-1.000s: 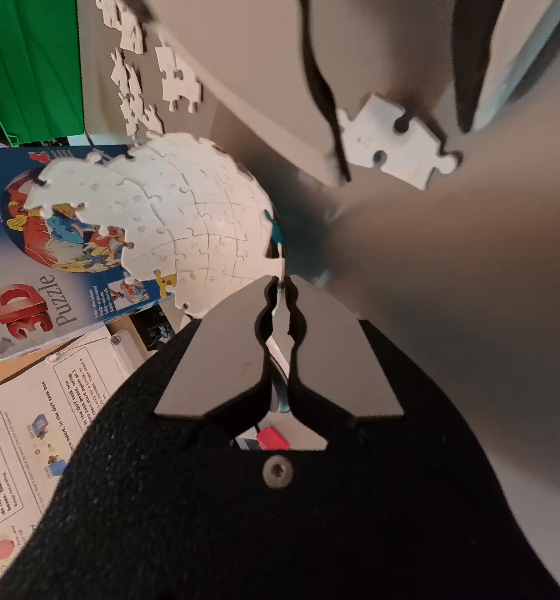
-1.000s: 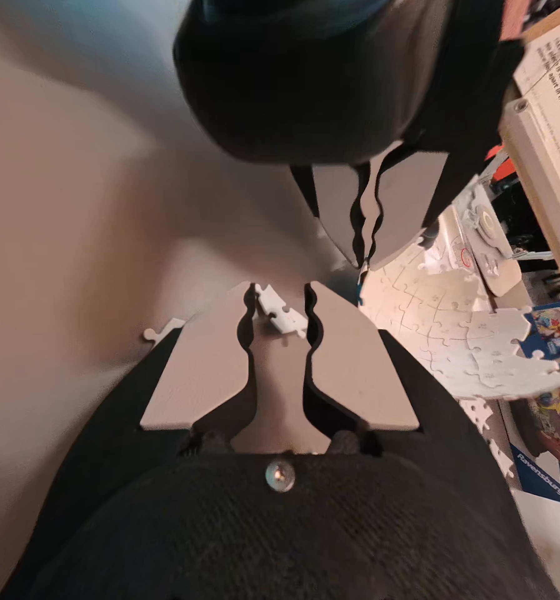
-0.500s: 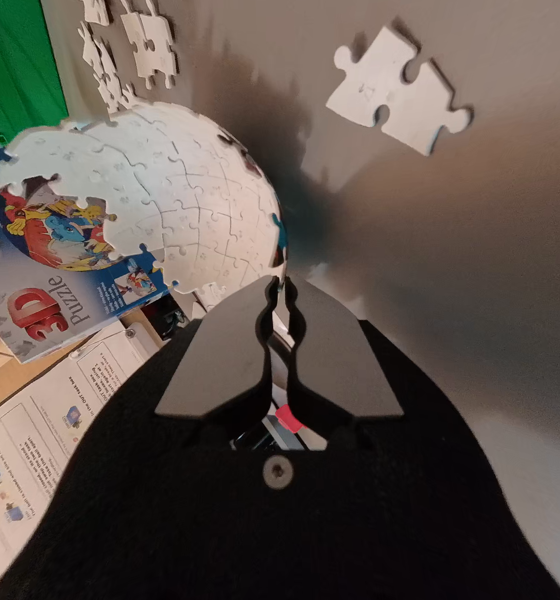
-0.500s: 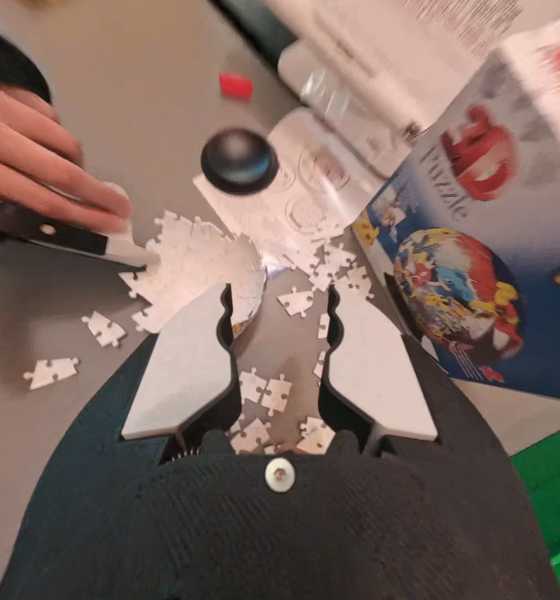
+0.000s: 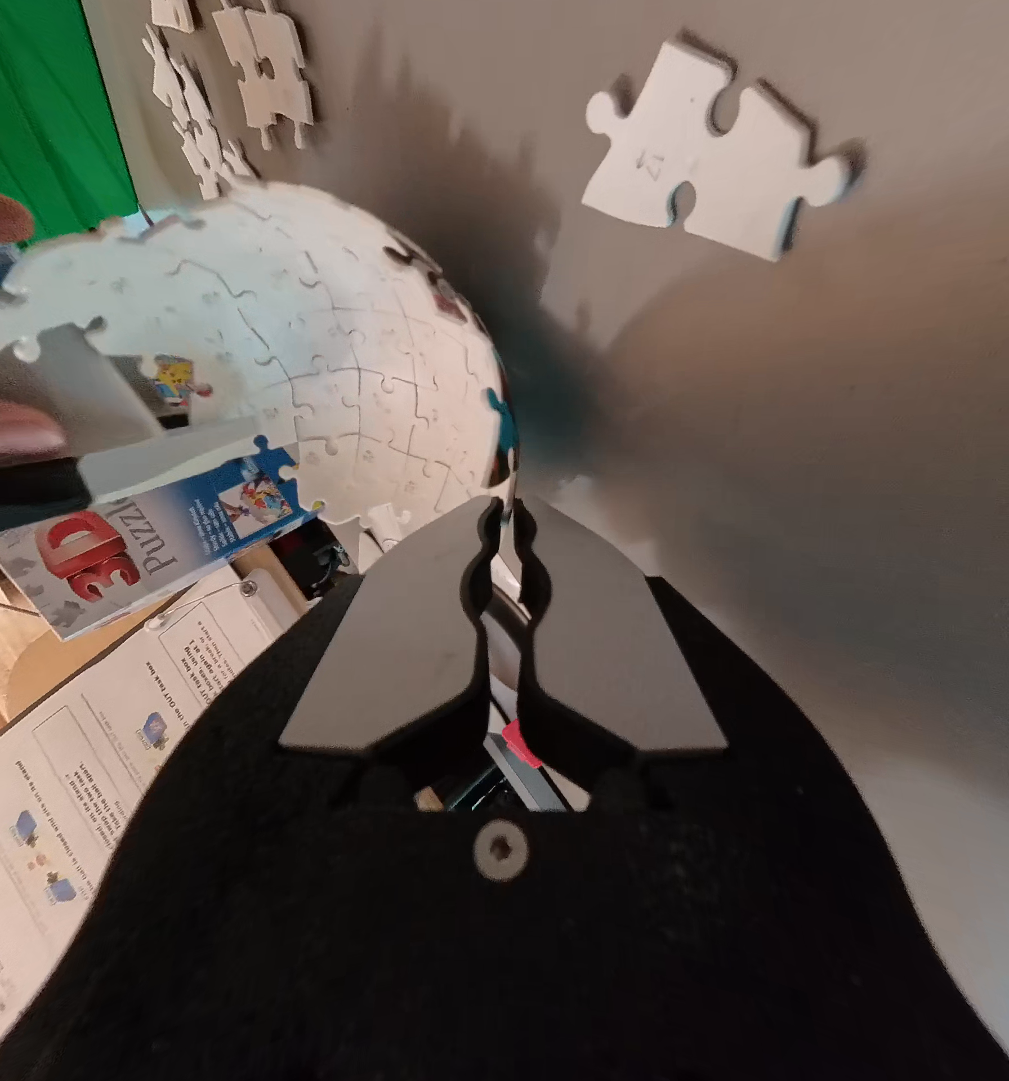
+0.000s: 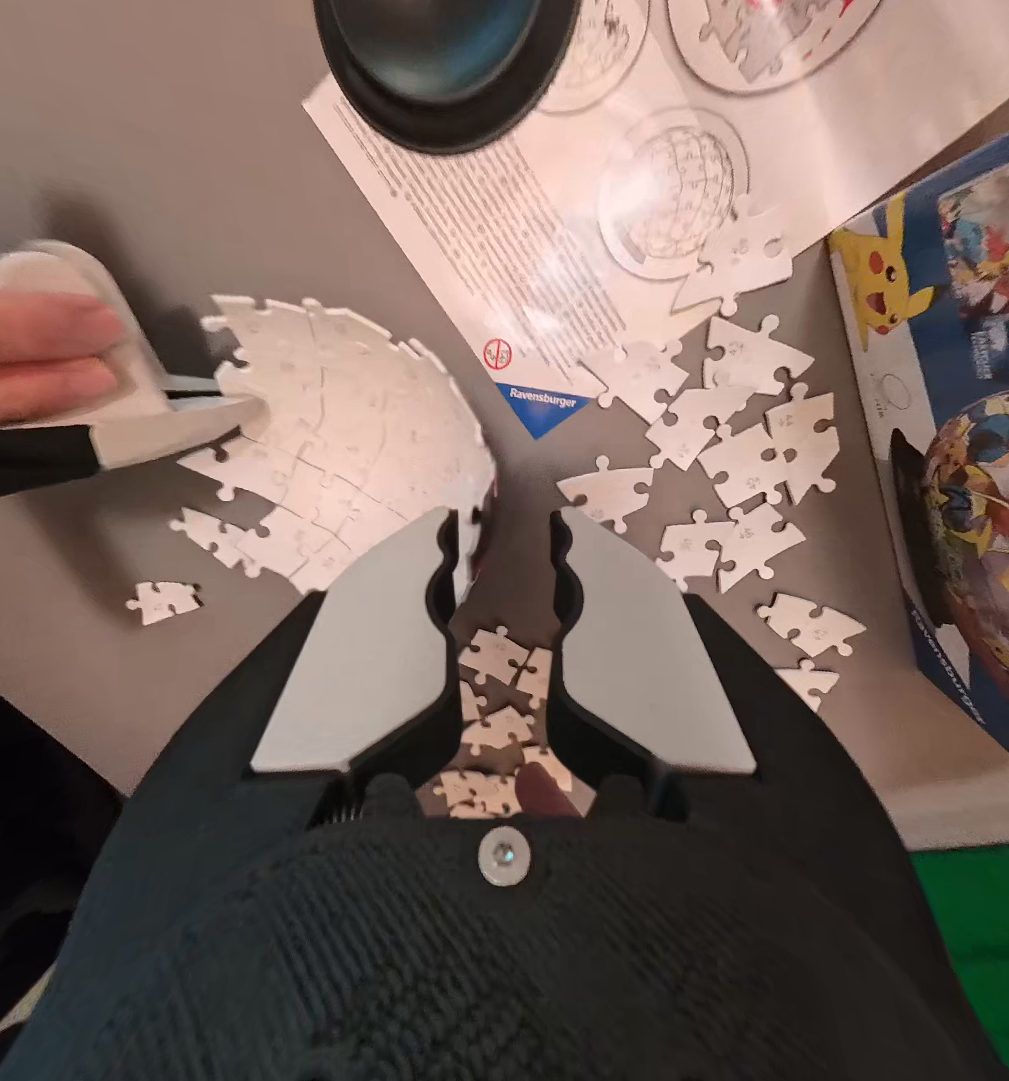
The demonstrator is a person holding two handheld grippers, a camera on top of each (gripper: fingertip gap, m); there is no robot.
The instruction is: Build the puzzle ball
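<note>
The partly built puzzle ball (image 5: 315,351) is a white curved shell of joined pieces, white side out. My left gripper (image 5: 505,506) is shut on its near rim. In the right wrist view the shell (image 6: 344,456) rests on the grey table, and the left gripper (image 6: 239,409) clamps its left edge with a person's fingers behind it. My right gripper (image 6: 499,517) is open and empty above the table, its left finger beside the shell's right rim. One right-gripper finger (image 5: 110,421) shows past the shell's far edge in the left wrist view.
Several loose white pieces (image 6: 742,456) lie right of the shell, one (image 6: 163,602) lies left, and one (image 5: 718,158) is beyond the left gripper. A blue puzzle box (image 6: 970,468), an instruction sheet (image 6: 549,234) and a round black stand (image 6: 443,58) lie at the table's far side. Across from one pair of fingers to the other is roughly 12 cm.
My right gripper rose from low beside a single loose piece to above the shell and the scattered pieces, and its jaws opened wider. My left gripper kept its hold on the shell's rim.
</note>
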